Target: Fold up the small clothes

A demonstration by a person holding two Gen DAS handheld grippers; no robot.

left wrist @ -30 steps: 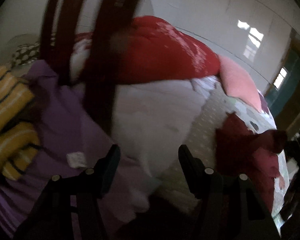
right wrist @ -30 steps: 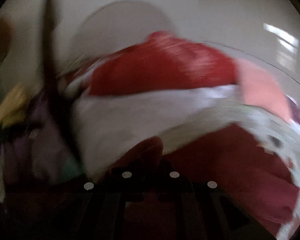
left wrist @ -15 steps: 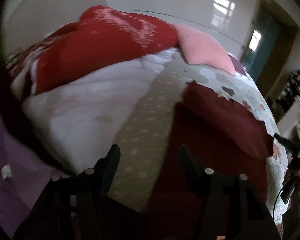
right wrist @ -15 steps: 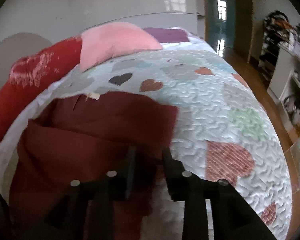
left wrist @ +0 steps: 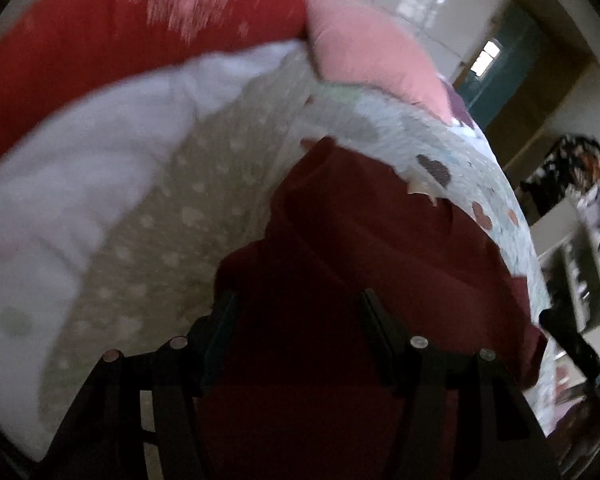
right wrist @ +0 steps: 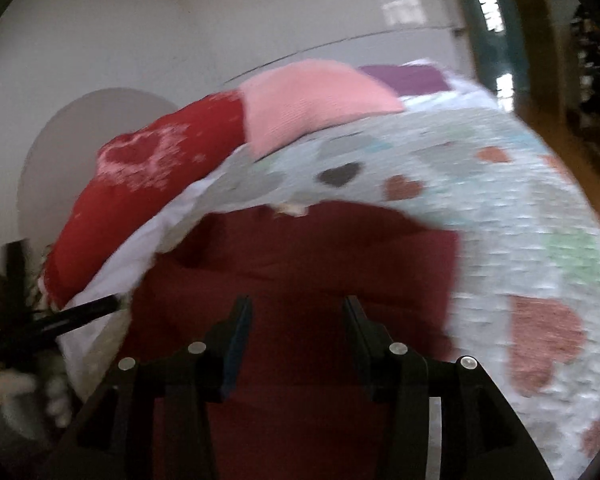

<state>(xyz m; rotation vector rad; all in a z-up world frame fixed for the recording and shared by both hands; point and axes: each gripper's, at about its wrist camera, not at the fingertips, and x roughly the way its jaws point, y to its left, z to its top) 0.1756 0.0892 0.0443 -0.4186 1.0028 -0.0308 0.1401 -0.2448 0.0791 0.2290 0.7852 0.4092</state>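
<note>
A dark red garment (left wrist: 360, 248) lies spread on the heart-patterned quilt (left wrist: 460, 148) of a bed; it also shows in the right wrist view (right wrist: 300, 264). My left gripper (left wrist: 296, 304) is open, its fingers hovering just above the garment's near left part. My right gripper (right wrist: 296, 312) is open, above the garment's near middle, with nothing between its fingers. A small pale tag (right wrist: 292, 209) sits at the garment's far edge. Both views are motion-blurred.
A bright red pillow (left wrist: 120, 36) and a pink pillow (left wrist: 364, 52) lie at the head of the bed, with white bedding (left wrist: 80, 184) beside them. The quilt (right wrist: 520, 208) stretches to the right. A doorway (left wrist: 496, 64) and shelves (left wrist: 580, 264) stand beyond the bed.
The right gripper has opened and let go of the dark red garment, which now lies flatter on the quilt. The left gripper has swung right from the clothes pile to over the garment.
</note>
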